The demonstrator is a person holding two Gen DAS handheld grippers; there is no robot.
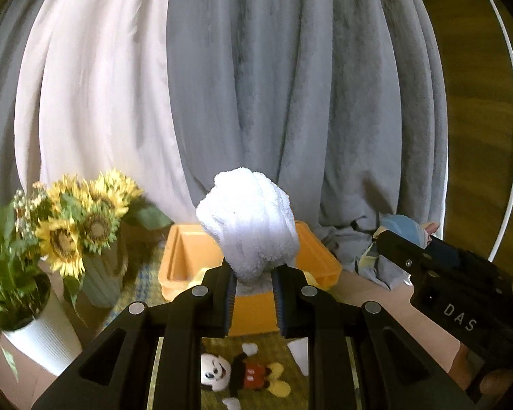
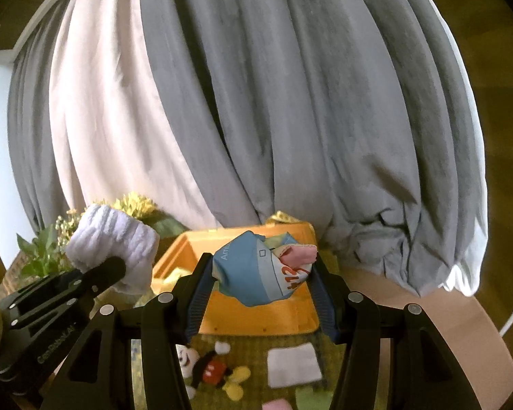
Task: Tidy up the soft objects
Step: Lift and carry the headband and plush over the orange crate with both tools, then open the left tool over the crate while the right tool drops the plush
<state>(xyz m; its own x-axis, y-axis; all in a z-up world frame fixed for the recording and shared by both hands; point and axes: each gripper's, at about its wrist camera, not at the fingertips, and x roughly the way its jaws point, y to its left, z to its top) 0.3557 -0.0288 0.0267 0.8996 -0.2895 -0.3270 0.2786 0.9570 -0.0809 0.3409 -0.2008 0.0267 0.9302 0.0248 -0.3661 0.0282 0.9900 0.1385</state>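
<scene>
Clamped on a bunched white terry towel, the left gripper holds it up in front of the orange bin in the left wrist view, the cloth bulging toward 12 o'clock above the fingers. Below them, at 6 o'clock, a Mickey Mouse plush lies face-up on a green mat. At 9 o'clock stand sunflowers in a ribbed vase and a leafy plant in a white pot. At 3 o'clock the right gripper comes in from the side with blue cloth at its tip. Grey and white curtains fill the upper half. From the right wrist view, the right gripper pinches a crumpled blue printed cloth with a pink patch, held over the orange bin. At 9 o'clock the left gripper grips the white terry towel. At 6 o'clock the Mickey Mouse plush and a flat white folded cloth lie apart on the green mat.
</scene>
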